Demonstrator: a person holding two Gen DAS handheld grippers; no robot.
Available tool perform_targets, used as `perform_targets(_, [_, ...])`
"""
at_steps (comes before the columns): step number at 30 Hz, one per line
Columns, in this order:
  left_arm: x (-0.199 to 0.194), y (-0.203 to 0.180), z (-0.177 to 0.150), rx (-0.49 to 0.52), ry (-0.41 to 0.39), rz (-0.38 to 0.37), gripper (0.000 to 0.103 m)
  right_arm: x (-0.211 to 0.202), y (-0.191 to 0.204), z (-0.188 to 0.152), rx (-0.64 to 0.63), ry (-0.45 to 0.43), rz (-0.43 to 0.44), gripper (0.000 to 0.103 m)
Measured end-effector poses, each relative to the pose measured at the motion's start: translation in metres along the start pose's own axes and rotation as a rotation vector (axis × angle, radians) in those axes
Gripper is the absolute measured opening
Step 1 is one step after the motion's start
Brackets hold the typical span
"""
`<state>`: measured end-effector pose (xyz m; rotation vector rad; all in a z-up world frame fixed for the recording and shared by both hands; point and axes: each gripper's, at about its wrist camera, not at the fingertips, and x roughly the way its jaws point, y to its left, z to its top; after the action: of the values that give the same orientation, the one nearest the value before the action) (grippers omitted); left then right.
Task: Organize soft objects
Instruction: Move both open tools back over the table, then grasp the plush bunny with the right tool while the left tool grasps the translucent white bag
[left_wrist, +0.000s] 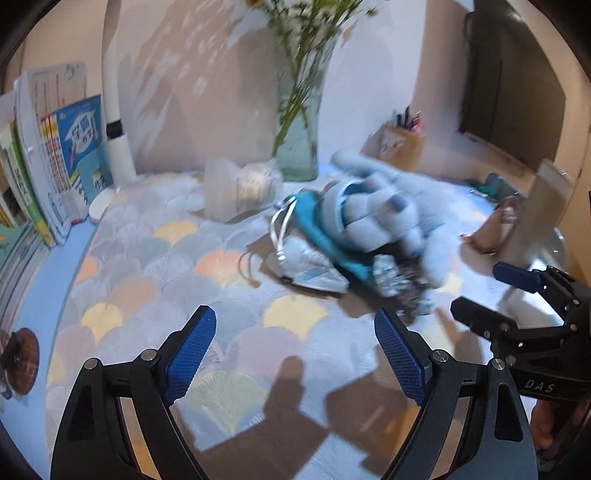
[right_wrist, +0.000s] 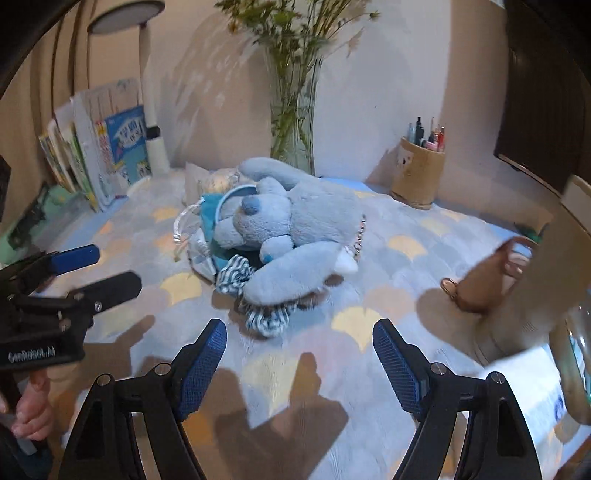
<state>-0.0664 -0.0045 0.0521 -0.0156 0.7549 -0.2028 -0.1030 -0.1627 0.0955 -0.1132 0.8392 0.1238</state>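
In front of the vase (right_wrist: 293, 122), on the cloth (right_wrist: 388, 332): one plush toy (right_wrist: 291, 229) atop pouches, long axis running from far-left to near-right, dead ahead of my right gripper (right_wrist: 299, 369), nearer than my left gripper (left_wrist: 295, 360); both spread wide, empty.

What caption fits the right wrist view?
Open right gripper faces a blue plush dog lying on pouches and striped fabric, flower vase behind.
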Motion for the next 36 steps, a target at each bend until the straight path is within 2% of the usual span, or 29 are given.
perform_targets(4, [0.016, 0.010, -0.006, -0.032, 0.005, 0.021, 0.087, 0.026, -0.007, -0.001, 0.055, 0.019, -0.010, 0.080])
perform_targets(7, [0.029, 0.015, -0.009, -0.061, 0.066, 0.011, 0.087, 0.042, -0.023, -0.010, 0.128, 0.052, -0.007, 0.080])
perform_targets(9, [0.025, 0.017, -0.009, -0.075, 0.052, 0.002, 0.087, 0.048, -0.032, -0.012, 0.169, 0.084, 0.005, 0.080])
perform_targets(11, [0.024, 0.018, -0.010, -0.086, 0.048, 0.003, 0.087, 0.048, -0.038, -0.012, 0.196, 0.069, 0.005, 0.080])
perform_targets(18, [0.030, 0.020, -0.009, -0.100, 0.085, -0.020, 0.087, 0.048, -0.028, -0.012, 0.150, 0.074, -0.018, 0.082])
perform_targets(21, [0.028, 0.021, -0.009, -0.100, 0.072, -0.044, 0.087, 0.047, -0.024, -0.013, 0.131, 0.061, -0.032, 0.086])
perform_targets(25, [0.025, 0.021, -0.009, -0.099, 0.063, -0.040, 0.087, 0.039, -0.027, -0.013, 0.150, 0.019, -0.027, 0.086])
perform_targets(28, [0.021, 0.023, -0.006, -0.104, 0.073, -0.047, 0.086, 0.030, -0.034, -0.013, 0.187, -0.018, 0.015, 0.086])
perform_targets(31, [0.011, 0.025, 0.004, -0.101, 0.087, -0.044, 0.086, 0.027, -0.042, -0.007, 0.234, 0.003, 0.079, 0.086])
perform_targets(36, [-0.012, 0.025, 0.041, -0.093, 0.017, -0.087, 0.087, 0.022, -0.052, 0.026, 0.293, 0.002, 0.179, 0.088])
